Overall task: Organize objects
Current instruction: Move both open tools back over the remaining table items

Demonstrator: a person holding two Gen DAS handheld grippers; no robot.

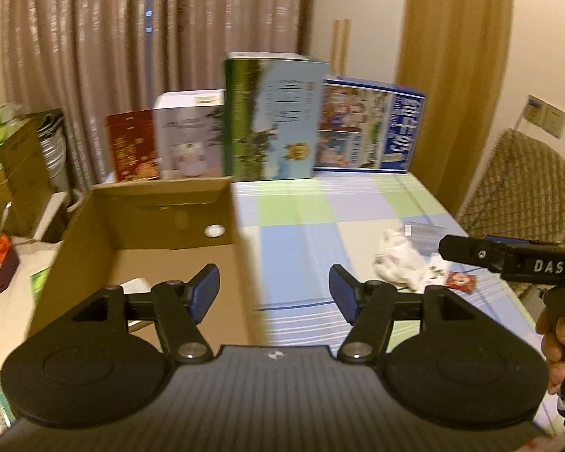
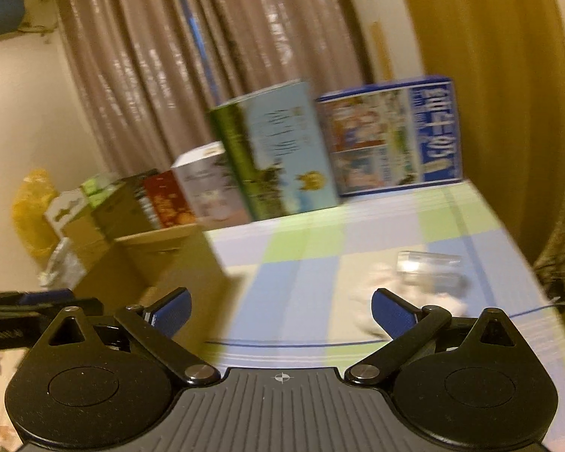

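I am holding the left gripper (image 1: 274,292) over the near edge of the worktop (image 1: 301,233), its jaws standing wide apart and gripping nothing. I am holding the right gripper (image 2: 281,310) the same way, jaws spread and empty, aiming toward the loose items at the right. The cardboard box (image 1: 147,222) is sitting open at the left of the checked cloth, with what looks like a pale card near its floor. The things to be tidied are lying well apart from it on the right: a crumpled white cloth (image 1: 399,260), a clear plastic bag (image 1: 422,231) just beyond it, and a small red packet (image 1: 459,280) nearer to me. Upright printed cartons (image 1: 271,120) are lining the far edge. I am judging the risks as follows: the right view is blurring, so a hasty approach could miss the limp cloth or pinch the tablecloth with it; the thin packet could slip from the pads; and the two grippers, working close, could collide.
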